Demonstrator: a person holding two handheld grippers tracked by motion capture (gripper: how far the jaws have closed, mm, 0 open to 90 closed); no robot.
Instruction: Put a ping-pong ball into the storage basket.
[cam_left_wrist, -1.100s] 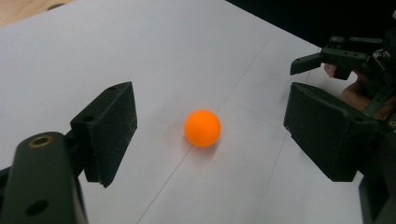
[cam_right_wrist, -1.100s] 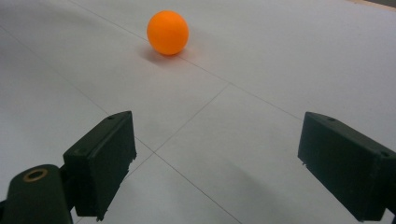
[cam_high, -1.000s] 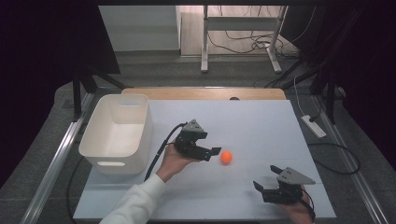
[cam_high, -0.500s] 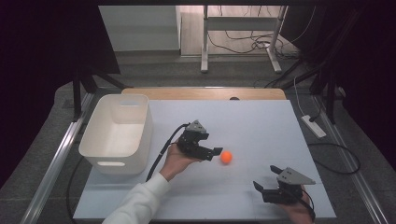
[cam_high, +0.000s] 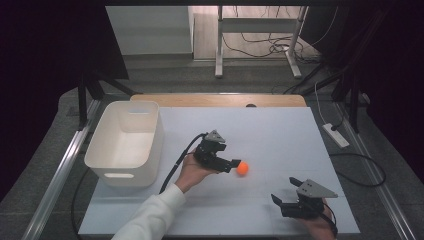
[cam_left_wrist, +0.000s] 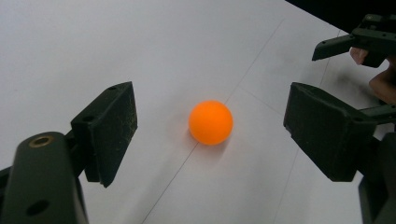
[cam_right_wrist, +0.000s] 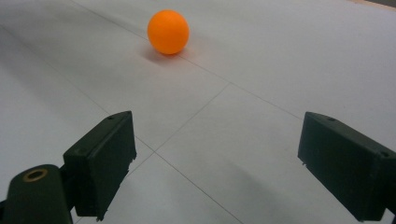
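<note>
Orange ball (cam_high: 242, 168) rests on the tabletop (cam_high: 280, 135), unmoved. The left gripper (cam_left_wrist: 210, 123) has edged closer, jaws wide and not touching; grasp not yet made. The right gripper (cam_high: 284, 196) waits open, well apart.

A small, smooth, matte orange ball (cam_high: 242, 168), round like a ping-pong ball, rests on the white table surface. In the high view it lies just below the table's centre, toward 5 o'clock. In the left gripper view the ball (cam_left_wrist: 210, 122) sits whole and unmarked on a thin seam line, casting a soft shadow toward 5 o'clock.
</note>
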